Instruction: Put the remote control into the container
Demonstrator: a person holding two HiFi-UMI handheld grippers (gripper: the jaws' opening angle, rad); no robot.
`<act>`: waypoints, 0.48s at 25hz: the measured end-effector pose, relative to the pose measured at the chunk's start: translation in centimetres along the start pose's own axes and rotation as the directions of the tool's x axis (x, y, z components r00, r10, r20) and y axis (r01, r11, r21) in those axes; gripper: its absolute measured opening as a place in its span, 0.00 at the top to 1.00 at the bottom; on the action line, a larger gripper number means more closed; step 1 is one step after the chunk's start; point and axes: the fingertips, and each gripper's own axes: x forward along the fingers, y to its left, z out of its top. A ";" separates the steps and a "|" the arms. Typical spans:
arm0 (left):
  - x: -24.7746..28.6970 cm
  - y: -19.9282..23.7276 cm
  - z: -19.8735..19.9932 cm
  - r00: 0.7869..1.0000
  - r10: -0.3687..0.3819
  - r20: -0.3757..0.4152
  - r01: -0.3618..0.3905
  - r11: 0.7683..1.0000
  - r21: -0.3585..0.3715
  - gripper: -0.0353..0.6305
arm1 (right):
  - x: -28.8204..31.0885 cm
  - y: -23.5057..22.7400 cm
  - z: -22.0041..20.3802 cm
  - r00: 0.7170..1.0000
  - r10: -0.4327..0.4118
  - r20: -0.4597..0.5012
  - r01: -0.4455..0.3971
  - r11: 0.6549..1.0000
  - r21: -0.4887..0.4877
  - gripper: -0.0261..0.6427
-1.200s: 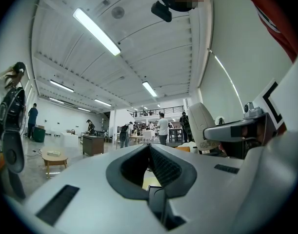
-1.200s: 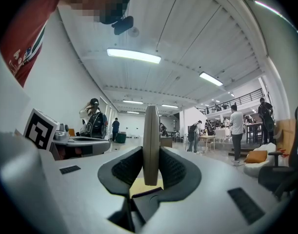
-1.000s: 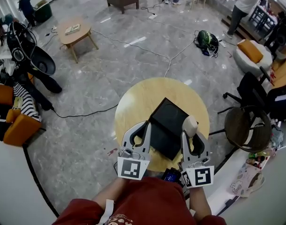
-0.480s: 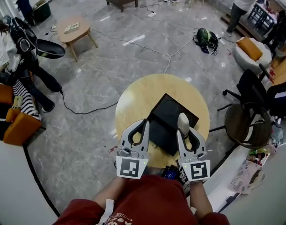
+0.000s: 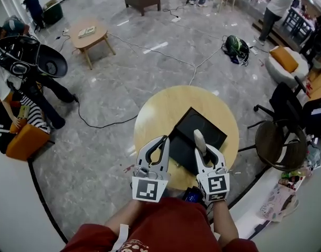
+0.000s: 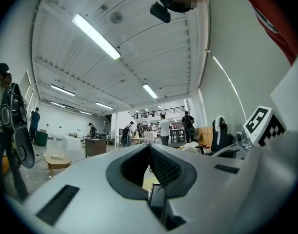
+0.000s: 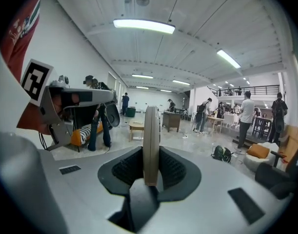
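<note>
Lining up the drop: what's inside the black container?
The black container's far part looks dark and bare. The remote control, clamped in the right gripper, and the left gripper cover the near part.

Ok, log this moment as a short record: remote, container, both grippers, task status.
remote: slim pale beige remote control, held edge-on, pointing away from the person
right gripper: shut on the remote control
left gripper: jaws together, nothing between them
container: black square container on the round light wooden table
relation: in the head view the remote control overlaps the container's near side
status: remote control gripped, not yet released into the container
</note>
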 end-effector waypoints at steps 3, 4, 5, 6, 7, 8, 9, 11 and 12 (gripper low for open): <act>-0.4 0.6 0.0 1.000 0.014 -0.007 -0.014 1.000 0.000 0.92 | 1.1 0.8 -1.2 0.998 0.023 -0.053 -0.023 1.000 -0.007 0.79; -0.5 0.9 0.0 1.000 0.019 -0.007 -0.019 1.000 0.000 0.92 | 1.5 1.0 -1.6 0.997 0.029 -0.071 -0.030 0.999 -0.014 0.79; -0.6 1.1 0.0 1.000 0.025 -0.004 -0.025 1.000 0.000 0.92 | 1.8 1.2 -2.0 0.996 0.035 -0.087 -0.037 0.999 -0.021 0.79; -0.7 1.3 0.1 1.000 0.031 -0.002 -0.031 1.000 0.000 0.92 | 2.1 1.3 -2.5 0.994 0.039 -0.103 -0.042 0.999 -0.029 0.79; -0.9 1.4 0.1 0.999 0.036 -0.001 -0.036 0.999 -0.001 0.92 | 2.4 1.4 -2.9 0.992 0.041 -0.119 -0.046 0.998 -0.036 0.79; -1.0 1.6 0.1 0.999 0.041 -0.002 -0.041 0.999 0.000 0.92 | 2.7 1.6 -3.3 0.990 0.044 -0.135 -0.050 0.998 -0.041 0.79; -1.1 1.8 0.1 0.999 0.044 -0.004 -0.044 0.999 0.000 0.92 | 2.9 1.7 -3.7 0.987 0.047 -0.151 -0.054 0.998 -0.045 0.79; -1.3 1.9 0.0 0.999 0.051 -0.007 -0.051 0.999 -0.004 0.92 | 3.3 1.9 -4.7 0.981 0.052 -0.184 -0.062 0.997 -0.049 0.79; -1.3 1.8 0.0 0.999 0.052 -0.006 -0.052 0.999 -0.005 0.92 | 3.4 1.9 -5.3 0.978 0.055 -0.202 -0.067 0.996 -0.052 0.79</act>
